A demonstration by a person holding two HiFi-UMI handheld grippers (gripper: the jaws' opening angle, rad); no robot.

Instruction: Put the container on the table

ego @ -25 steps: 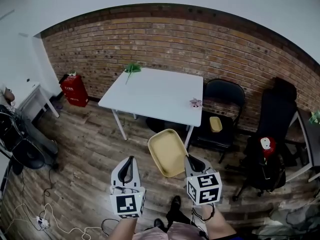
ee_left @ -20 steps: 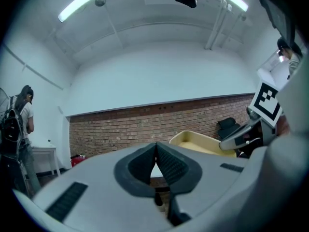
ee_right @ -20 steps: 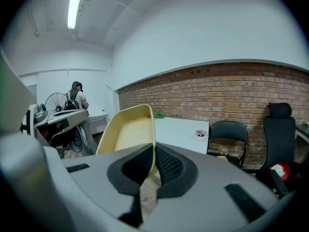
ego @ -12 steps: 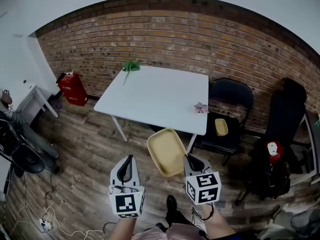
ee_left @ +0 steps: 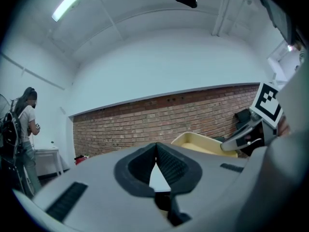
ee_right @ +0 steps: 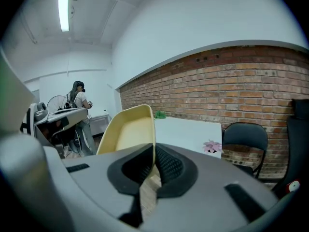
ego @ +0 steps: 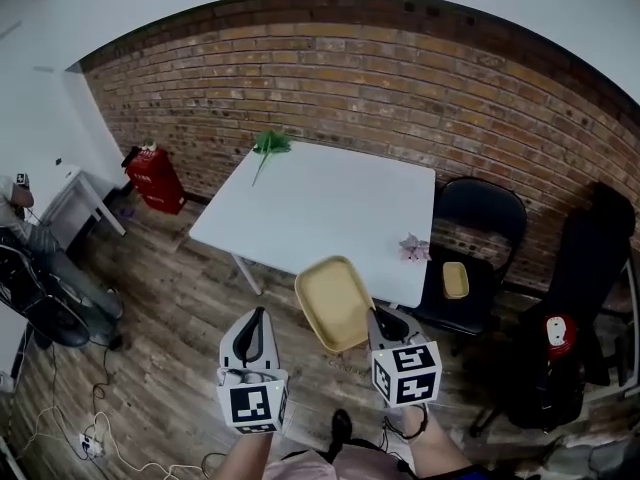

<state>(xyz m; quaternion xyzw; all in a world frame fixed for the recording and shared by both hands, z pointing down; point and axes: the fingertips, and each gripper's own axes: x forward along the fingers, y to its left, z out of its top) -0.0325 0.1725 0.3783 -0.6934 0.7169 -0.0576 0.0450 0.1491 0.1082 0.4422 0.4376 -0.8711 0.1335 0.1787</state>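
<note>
Yellow container (ego: 336, 303) is pinched by its rim in the right claw (ego: 385, 320).

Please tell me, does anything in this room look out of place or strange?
A small yellow container lies on the seat of the black chair, not on the white table. A pink flower sits right at a corner of that table, close to its edge. Nothing looks spilled or broken.
</note>
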